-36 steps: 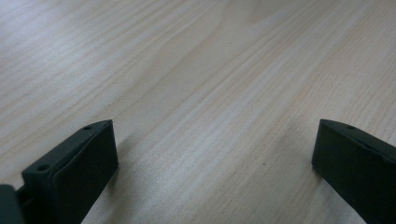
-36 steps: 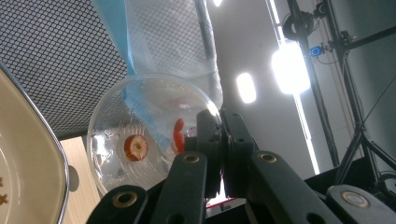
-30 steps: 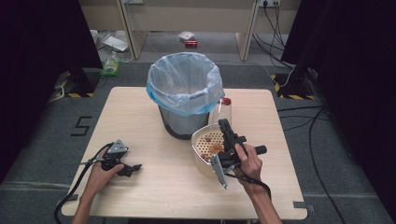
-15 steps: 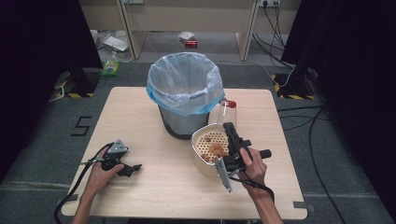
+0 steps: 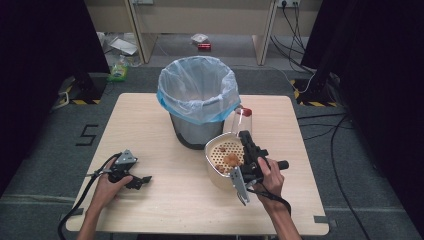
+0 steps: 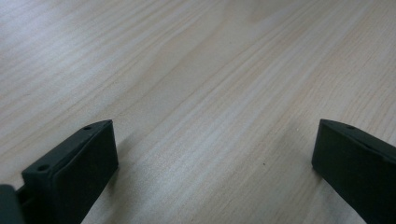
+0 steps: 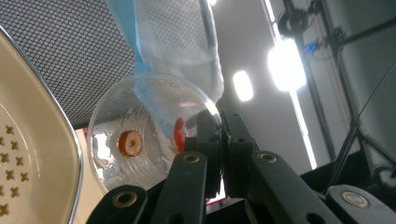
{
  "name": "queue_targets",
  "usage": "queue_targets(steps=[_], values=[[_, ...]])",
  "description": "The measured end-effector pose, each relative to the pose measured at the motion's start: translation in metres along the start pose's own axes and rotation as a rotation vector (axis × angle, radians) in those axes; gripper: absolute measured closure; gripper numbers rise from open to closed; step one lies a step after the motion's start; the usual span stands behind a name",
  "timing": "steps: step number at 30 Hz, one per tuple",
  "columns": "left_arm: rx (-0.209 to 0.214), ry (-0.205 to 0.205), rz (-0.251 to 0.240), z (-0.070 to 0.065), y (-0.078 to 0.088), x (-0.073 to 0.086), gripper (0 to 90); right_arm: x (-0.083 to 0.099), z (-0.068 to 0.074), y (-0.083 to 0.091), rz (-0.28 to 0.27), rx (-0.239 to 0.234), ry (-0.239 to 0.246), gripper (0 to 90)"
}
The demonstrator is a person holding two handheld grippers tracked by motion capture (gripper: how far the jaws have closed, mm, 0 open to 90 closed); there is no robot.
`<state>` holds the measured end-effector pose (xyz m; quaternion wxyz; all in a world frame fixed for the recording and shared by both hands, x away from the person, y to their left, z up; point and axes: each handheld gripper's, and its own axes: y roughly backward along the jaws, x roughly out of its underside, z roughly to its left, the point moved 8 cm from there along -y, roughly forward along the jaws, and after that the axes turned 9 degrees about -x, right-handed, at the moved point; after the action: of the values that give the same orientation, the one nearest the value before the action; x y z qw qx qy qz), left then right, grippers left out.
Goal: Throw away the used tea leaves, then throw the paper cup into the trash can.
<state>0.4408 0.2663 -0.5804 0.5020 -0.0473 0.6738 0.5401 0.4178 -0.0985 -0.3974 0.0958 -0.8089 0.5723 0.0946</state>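
A cream perforated strainer bowl (image 5: 216, 159) stands tilted in front of the bin, with brown food scraps (image 5: 231, 160) inside. My right gripper (image 5: 245, 136) lies along the bowl's right rim, pointing away from the person. In the right gripper view its jaws (image 7: 219, 135) are pressed together with nothing visible between them. The bowl's rim (image 7: 42, 121) runs to their left. A clear plastic cup (image 7: 140, 144) with red bits is just past them. My left gripper (image 5: 142, 180) rests on the table at the left, and its jaws (image 6: 215, 158) stand wide apart over bare wood.
A mesh waste bin (image 5: 192, 127) lined with a pale blue bag (image 5: 200, 90) stands at the table's middle back. The clear cup (image 5: 242, 120) stands by its right side. Bare wooden tabletop (image 5: 150, 135) lies between the two hands. Cables and floor clutter are beyond the table.
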Motion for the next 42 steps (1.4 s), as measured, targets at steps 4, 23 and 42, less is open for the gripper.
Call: queue_targets(steps=[4,23,42], values=[[0.0,0.0,0.0,0.0,0.0,0.0,0.0,0.0,-0.002,0.0,0.005,-0.014,-0.024,87.8],[0.0,0.0,0.0,0.0,0.0,0.0,0.0,0.064,-0.013,-0.033,0.093,-0.297,-0.804,87.4],[0.0,0.0,0.001,0.0,0.0,0.0,0.0,0.08,-0.066,-0.051,0.107,-0.294,-0.91,87.4]])
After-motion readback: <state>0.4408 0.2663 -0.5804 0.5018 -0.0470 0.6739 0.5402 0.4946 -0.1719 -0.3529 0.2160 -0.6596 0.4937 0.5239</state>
